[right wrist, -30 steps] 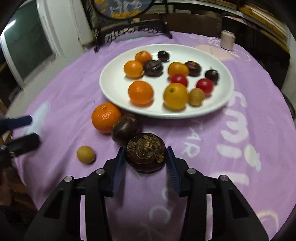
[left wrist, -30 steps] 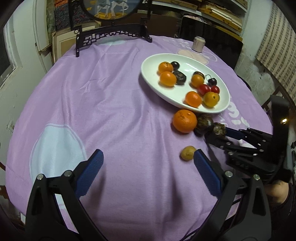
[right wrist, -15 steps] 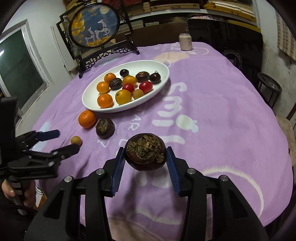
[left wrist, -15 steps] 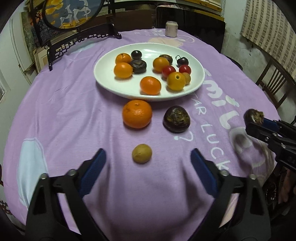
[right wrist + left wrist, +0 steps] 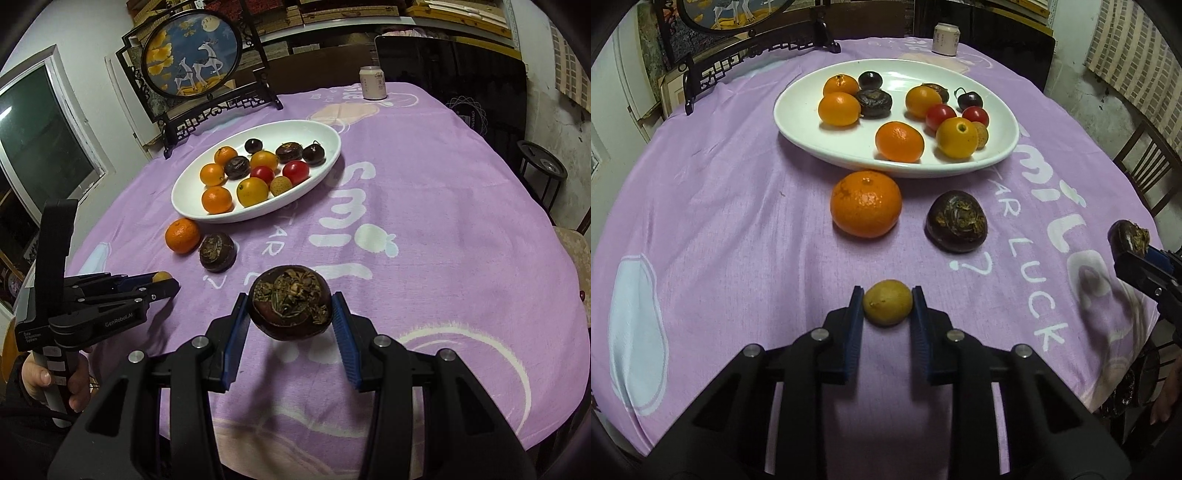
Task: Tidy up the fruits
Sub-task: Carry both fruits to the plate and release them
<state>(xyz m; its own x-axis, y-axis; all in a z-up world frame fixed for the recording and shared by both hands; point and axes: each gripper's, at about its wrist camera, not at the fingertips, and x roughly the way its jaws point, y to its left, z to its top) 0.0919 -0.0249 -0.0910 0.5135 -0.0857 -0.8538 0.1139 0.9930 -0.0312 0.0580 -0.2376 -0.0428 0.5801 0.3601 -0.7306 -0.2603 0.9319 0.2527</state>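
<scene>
Holding two fruits at once, I see most of the risk in the grips. My left hand-held gripper [image 5: 887, 306] has its pads closed on a small yellow fruit [image 5: 887, 308] low over the bench [image 5: 738, 221]; the fruit is round and smooth, caught only at its sides, so I judge it could squirt out forward if I squeeze harder or tilt. My right hand-held gripper [image 5: 290, 321] is clamped on a dark fruit [image 5: 290, 301], lifted clear of the cloth, well short of the plate [image 5: 325, 162]. Its skin looks rough and flaky on top, and a jolt on the way could let it roll from the pads.

Crowding on the plate is the next worry: oranges, red tomatoes and dark fruits sit close together, so a drop from height might knock one over the low rim. An orange [image 5: 866, 208] and a second dark fruit [image 5: 956, 221] lie just before the plate, in my approach line, and a low pass might nudge them.

From the left view I cannot tell whether the yellow fruit touches the cloth. From the right view it is mostly hidden behind the left fingers. Undersides of both held fruits are out of sight.
</scene>
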